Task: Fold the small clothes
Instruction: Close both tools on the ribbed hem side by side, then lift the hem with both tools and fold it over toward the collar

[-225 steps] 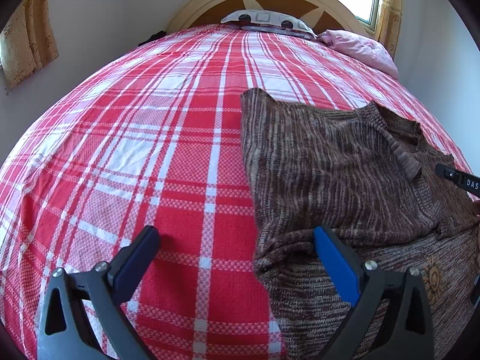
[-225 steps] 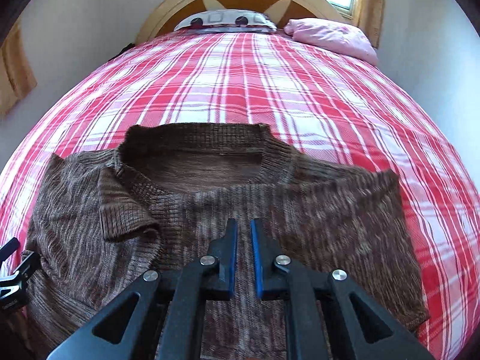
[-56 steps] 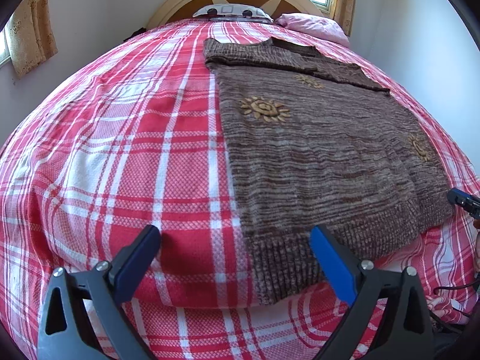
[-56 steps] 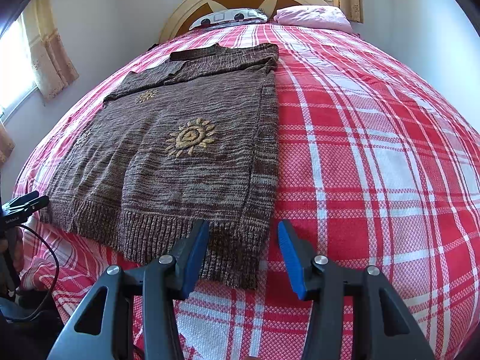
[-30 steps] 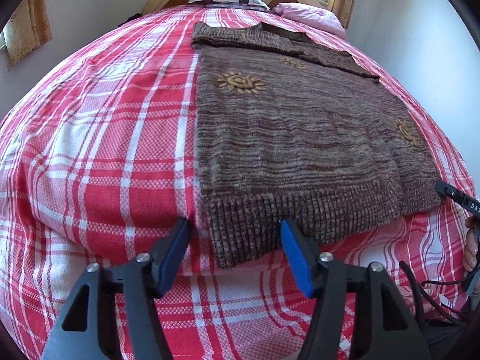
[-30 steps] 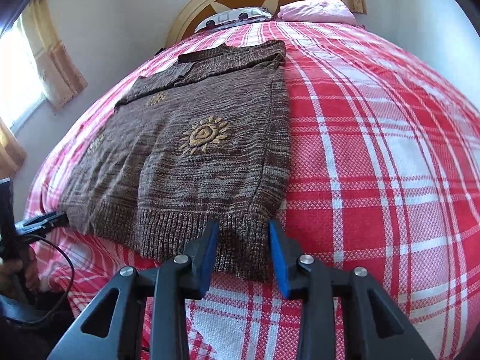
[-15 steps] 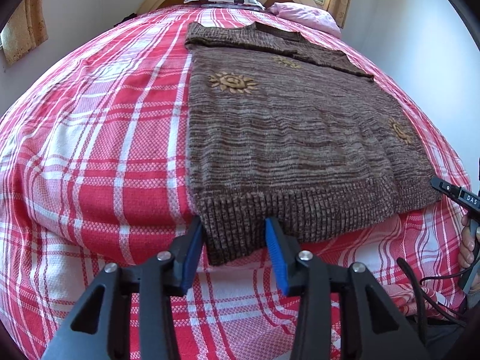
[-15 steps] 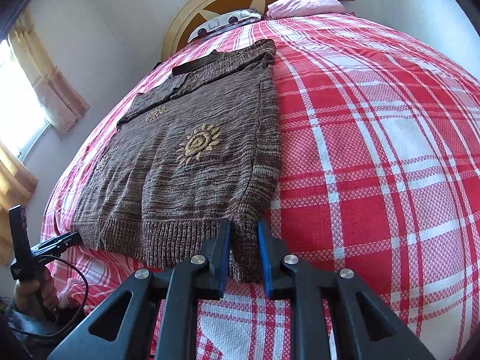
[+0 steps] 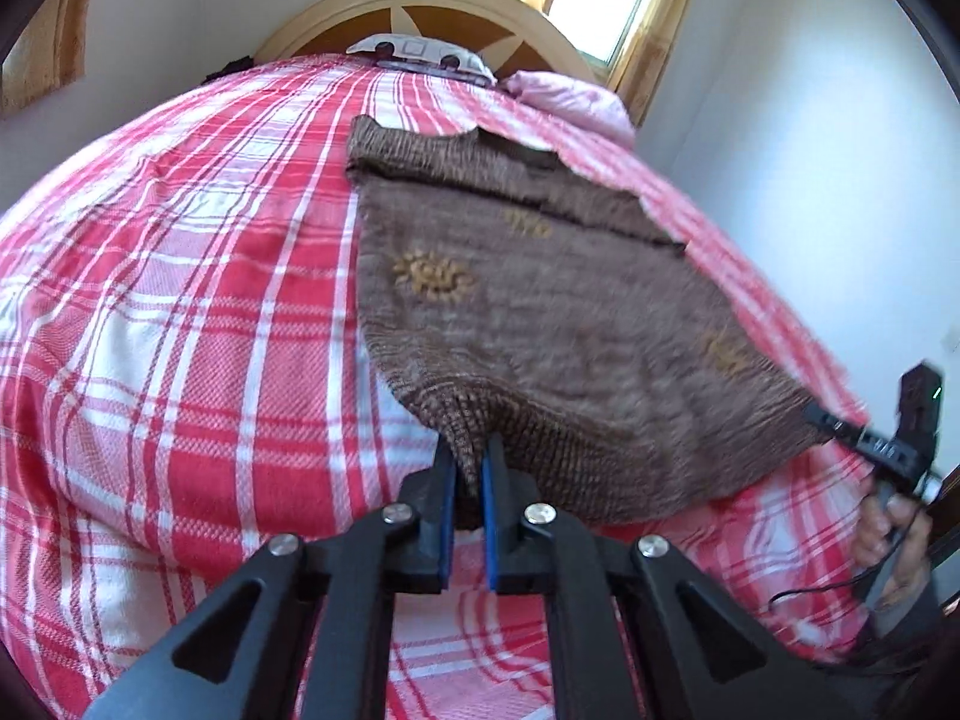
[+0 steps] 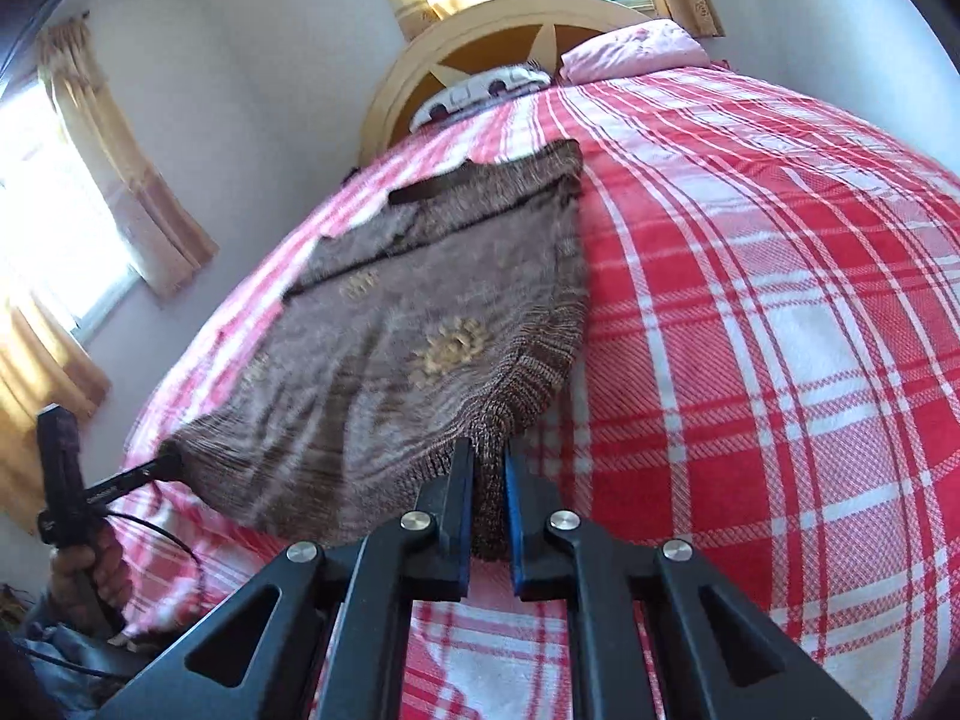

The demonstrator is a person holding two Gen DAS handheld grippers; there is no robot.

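A brown knit sweater [image 9: 540, 312] with yellow sun motifs lies on the red plaid bed, neck toward the headboard. My left gripper [image 9: 468, 450] is shut on the hem's left corner and holds it lifted off the bed. My right gripper [image 10: 487, 456] is shut on the hem's right corner of the sweater [image 10: 408, 348], also lifted. The hem hangs stretched between both grippers. Each gripper shows in the other's view, the right one [image 9: 834, 420] at the far hem corner, the left one [image 10: 162, 462] likewise.
The red and white plaid bedspread [image 9: 180, 330] covers the whole bed. A pink pillow [image 10: 636, 51] and a patterned pillow [image 9: 420, 54] lie by the wooden headboard [image 9: 420, 6]. Curtained windows [image 10: 66, 240] and white walls stand around the bed.
Both grippers closed on the sweater's hem corners and lifted them off the bed. The hem now hangs raised and stretched between them.
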